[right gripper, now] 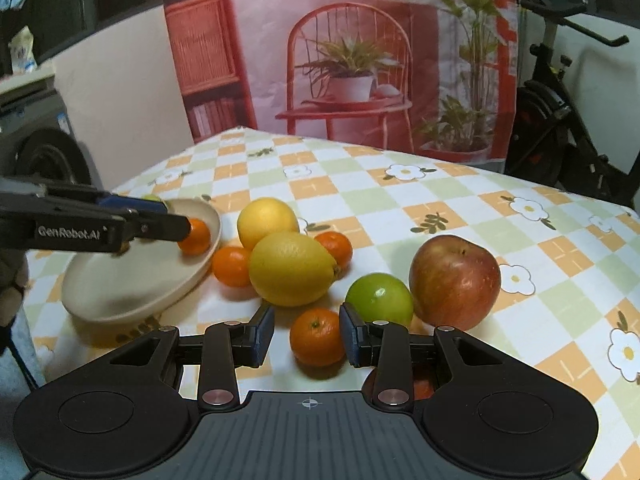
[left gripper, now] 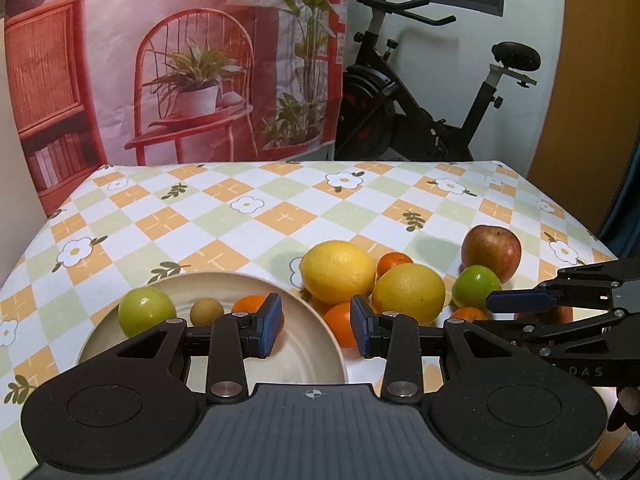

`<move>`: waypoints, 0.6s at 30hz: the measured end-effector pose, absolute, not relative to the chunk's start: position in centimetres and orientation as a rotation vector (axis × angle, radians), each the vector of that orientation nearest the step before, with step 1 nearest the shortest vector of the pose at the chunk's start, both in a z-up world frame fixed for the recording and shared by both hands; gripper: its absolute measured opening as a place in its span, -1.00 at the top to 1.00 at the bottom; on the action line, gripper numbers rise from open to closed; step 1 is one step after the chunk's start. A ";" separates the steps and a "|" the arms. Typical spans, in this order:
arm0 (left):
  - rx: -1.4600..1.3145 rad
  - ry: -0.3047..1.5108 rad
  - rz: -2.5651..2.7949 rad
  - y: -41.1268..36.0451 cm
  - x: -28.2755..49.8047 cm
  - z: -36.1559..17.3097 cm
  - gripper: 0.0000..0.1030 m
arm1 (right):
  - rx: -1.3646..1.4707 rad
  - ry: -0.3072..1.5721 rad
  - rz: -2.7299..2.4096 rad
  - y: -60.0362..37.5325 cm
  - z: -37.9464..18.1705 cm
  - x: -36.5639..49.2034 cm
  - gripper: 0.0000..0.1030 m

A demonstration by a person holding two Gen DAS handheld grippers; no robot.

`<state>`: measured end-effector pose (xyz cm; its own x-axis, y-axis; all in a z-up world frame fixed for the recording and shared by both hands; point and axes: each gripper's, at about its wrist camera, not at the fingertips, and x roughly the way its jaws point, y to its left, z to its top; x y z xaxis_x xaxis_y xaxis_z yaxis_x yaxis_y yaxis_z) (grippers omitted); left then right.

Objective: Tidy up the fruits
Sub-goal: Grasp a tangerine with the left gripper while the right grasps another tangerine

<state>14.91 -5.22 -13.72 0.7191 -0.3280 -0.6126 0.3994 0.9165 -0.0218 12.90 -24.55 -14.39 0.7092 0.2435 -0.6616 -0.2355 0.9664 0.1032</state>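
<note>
Here, a small orange (right gripper: 317, 337) is seen between the spread jaws of the right gripper (right gripper: 307, 335), untouched. The left gripper (left gripper: 316, 326) jaws are spread above the plate (left gripper: 320, 322) rim.

You are looking past the counter (left gripper: 248, 224), which is wearing a checked cloth of orange, green and white squares with printed flowers. Behind it a printed backdrop (left gripper: 192, 60) is hanging, showing a red chair, a potted plant and a lamp. To its right a black exercise bike (left gripper: 420, 100) is standing against the white wall.
</note>
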 end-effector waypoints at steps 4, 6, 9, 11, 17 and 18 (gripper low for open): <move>0.107 0.660 -0.402 -5.0 14.9 -13.8 0.23 | -0.022 0.745 0.256 -23.8 -14.5 12.9 0.35; 0.103 0.660 -0.403 -4.9 14.8 -13.8 0.23 | -0.046 0.747 0.248 -23.5 -14.6 12.9 0.35; 0.098 0.661 -0.406 -4.9 14.9 -13.8 0.23 | -0.065 0.760 0.244 -23.2 -14.6 13.0 0.35; 0.095 0.664 -0.407 -4.9 14.9 -13.9 0.23 | -0.067 0.773 0.238 -23.0 -14.6 13.0 0.35; 0.087 0.665 -0.411 -4.8 14.8 -14.1 0.23 | -0.115 0.794 0.201 -22.7 -14.8 13.5 0.35; 0.086 0.666 -0.411 -4.8 14.8 -14.1 0.23 | -0.117 0.797 0.199 -22.6 -14.8 13.5 0.35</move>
